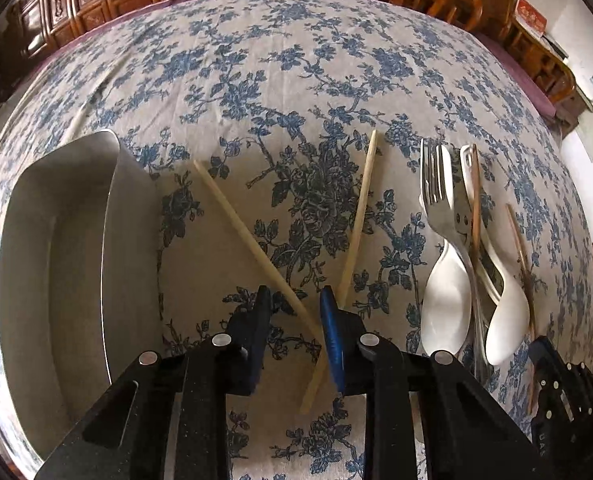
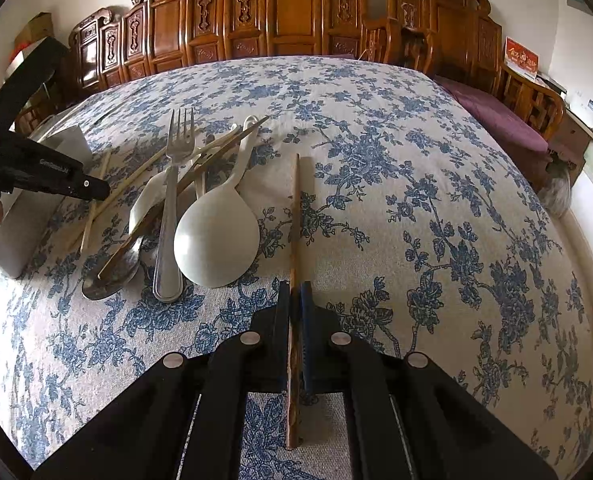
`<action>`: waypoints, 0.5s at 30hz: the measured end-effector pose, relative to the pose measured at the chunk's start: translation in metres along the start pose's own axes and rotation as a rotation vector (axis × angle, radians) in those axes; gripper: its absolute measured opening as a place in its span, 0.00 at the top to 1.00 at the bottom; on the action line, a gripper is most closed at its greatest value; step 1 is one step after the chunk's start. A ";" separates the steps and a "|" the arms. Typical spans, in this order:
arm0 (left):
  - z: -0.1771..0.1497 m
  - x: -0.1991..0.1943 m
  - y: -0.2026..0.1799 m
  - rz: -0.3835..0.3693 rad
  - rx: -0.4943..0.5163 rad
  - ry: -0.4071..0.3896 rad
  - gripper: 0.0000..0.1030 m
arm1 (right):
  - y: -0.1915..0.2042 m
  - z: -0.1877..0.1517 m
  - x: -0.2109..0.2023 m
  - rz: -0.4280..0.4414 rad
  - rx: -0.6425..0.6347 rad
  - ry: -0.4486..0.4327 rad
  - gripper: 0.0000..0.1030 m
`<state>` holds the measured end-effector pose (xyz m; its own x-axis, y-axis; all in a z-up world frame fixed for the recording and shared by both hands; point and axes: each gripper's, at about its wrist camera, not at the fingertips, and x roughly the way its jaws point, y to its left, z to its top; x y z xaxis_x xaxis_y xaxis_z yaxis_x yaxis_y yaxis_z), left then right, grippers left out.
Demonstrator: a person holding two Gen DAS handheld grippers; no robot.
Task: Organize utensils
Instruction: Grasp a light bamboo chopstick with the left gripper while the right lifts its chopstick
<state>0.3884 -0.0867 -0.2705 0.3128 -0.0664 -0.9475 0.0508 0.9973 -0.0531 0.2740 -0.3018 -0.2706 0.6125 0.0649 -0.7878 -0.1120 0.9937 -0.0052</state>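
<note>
**Chopsticks, Spoons and a Fork on a Flowery Table**

Here, a big table wears a cloth (image 1: 296,80) with blue flowers on it. Carved brown wooden chairs (image 2: 288,12) stand in a row at the far side, by a white wall.

A metal tray (image 1: 56,260) sits on the left. The part that shows has nothing in it.

The left gripper (image 1: 294,316) has its jaws apart and holds nothing. Two pale chopsticks (image 1: 256,248) lie crossed on the cloth right in front of it.

The right gripper (image 2: 295,300) is squeezed tight on one dark brown chopstick (image 2: 295,208), which points straight to the far side.

Just left of it is a little heap: a shiny fork (image 2: 172,208), a white spoon (image 2: 216,240), a metal spoon (image 2: 112,276) and more chopsticks lying across them.
</note>
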 end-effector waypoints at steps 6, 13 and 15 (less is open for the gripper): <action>-0.002 -0.007 -0.001 -0.022 0.018 -0.027 0.96 | -0.002 0.001 -0.001 0.031 0.021 0.025 0.94; -0.006 -0.044 -0.007 -0.050 0.059 -0.114 0.96 | 0.000 0.008 -0.026 0.030 0.024 -0.023 0.94; -0.008 -0.057 -0.006 -0.066 0.065 -0.133 0.96 | 0.001 0.010 -0.033 0.033 0.021 -0.035 0.94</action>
<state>0.3627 -0.0891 -0.2187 0.4297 -0.1397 -0.8921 0.1351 0.9868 -0.0895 0.2618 -0.3019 -0.2381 0.6355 0.1008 -0.7655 -0.1169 0.9926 0.0337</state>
